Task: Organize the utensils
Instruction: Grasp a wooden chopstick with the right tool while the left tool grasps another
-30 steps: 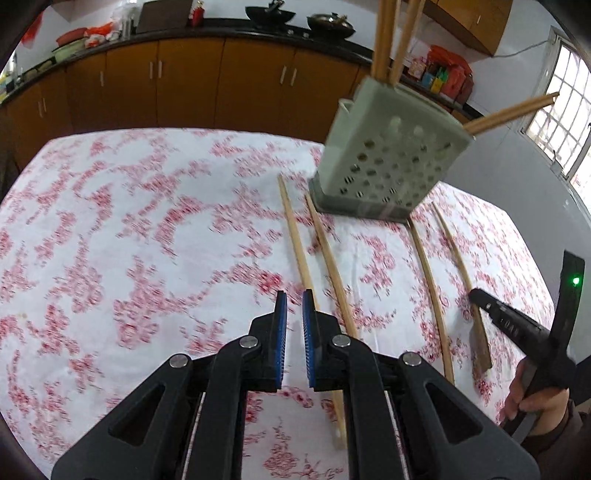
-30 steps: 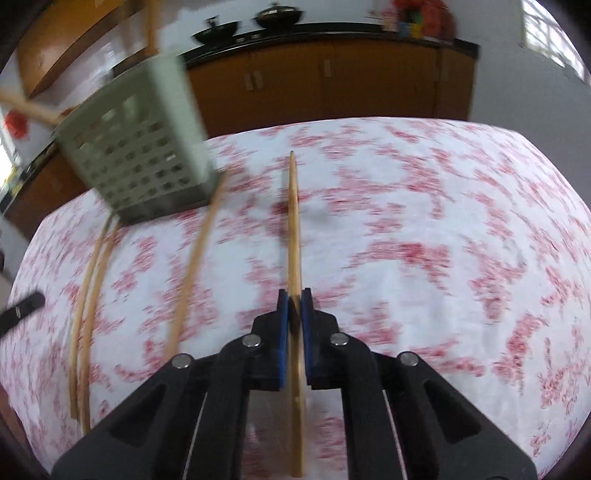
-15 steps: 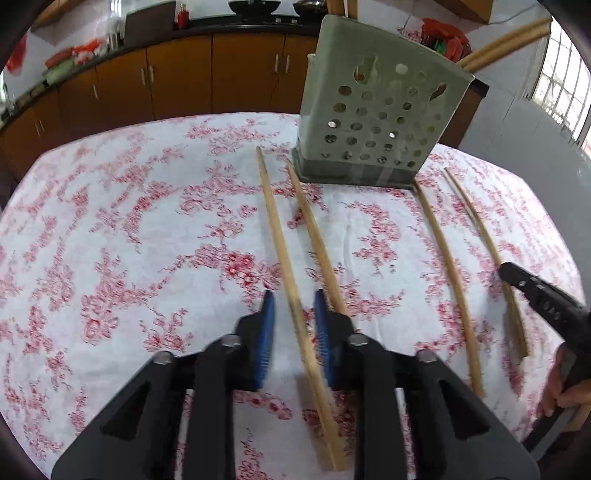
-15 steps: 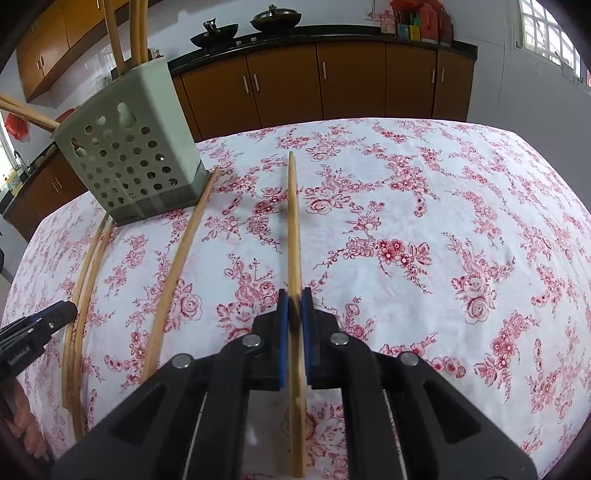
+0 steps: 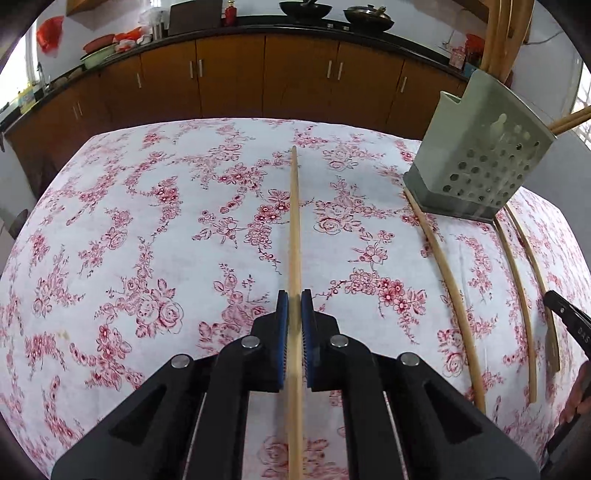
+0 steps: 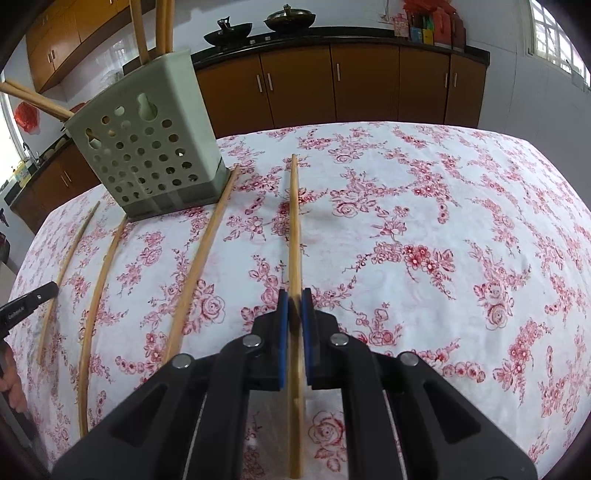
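While clamped shut, each gripper (image 5: 295, 295) (image 6: 295, 294) seemingly around one chopstick (image 5: 294, 221) (image 6: 294, 221).

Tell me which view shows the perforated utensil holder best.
The right wrist view: the utensil holder sits large, with its perforated face, its base and the chopsticks standing in it sharp. In the left wrist view the holder sits at the right edge, partly blurred.

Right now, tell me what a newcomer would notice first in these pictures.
First, each gripper is clamped on a long wooden chopstick: the left gripper on one chopstick, the right gripper on another. Next, the green perforated utensil holder standing on the red-flowered tablecloth, chopsticks already poking from its top. More loose chopsticks lie beside it.
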Demonstrator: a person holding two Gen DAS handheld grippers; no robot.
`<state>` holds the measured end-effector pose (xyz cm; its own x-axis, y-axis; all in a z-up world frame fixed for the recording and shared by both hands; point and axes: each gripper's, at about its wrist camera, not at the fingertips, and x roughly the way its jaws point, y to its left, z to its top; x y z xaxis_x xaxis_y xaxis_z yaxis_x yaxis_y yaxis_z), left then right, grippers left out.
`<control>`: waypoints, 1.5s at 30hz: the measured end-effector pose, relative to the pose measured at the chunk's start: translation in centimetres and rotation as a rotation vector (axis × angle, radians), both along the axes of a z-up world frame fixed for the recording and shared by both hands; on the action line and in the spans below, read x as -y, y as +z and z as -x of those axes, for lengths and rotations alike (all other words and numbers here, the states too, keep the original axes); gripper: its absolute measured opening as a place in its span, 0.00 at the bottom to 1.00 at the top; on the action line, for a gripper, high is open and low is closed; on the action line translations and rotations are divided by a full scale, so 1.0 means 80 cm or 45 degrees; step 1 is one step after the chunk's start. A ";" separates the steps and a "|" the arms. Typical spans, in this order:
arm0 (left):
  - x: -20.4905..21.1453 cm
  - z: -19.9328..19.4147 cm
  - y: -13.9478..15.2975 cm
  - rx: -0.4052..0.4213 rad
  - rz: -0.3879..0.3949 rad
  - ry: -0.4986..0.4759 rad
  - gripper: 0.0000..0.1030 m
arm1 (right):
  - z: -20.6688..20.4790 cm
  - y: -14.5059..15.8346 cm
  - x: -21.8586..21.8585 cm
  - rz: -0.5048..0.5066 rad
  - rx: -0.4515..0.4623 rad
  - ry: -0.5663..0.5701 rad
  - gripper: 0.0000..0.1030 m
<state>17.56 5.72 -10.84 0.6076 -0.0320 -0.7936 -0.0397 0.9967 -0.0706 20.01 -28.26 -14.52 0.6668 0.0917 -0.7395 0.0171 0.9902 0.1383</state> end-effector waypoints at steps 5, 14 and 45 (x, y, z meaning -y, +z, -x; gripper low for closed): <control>0.001 0.008 -0.001 0.037 -0.025 -0.015 0.08 | 0.001 -0.001 0.000 0.004 0.002 0.000 0.08; 0.005 0.012 -0.002 0.062 -0.019 -0.016 0.09 | 0.002 -0.001 0.000 0.008 0.000 -0.001 0.08; 0.005 0.012 -0.002 0.060 -0.024 -0.014 0.09 | 0.005 -0.001 -0.001 0.025 -0.002 -0.002 0.08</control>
<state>16.61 5.31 -10.96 0.6438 -0.0241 -0.7648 -0.0256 0.9983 -0.0531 19.60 -28.14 -14.60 0.6655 0.0758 -0.7425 0.0190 0.9928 0.1185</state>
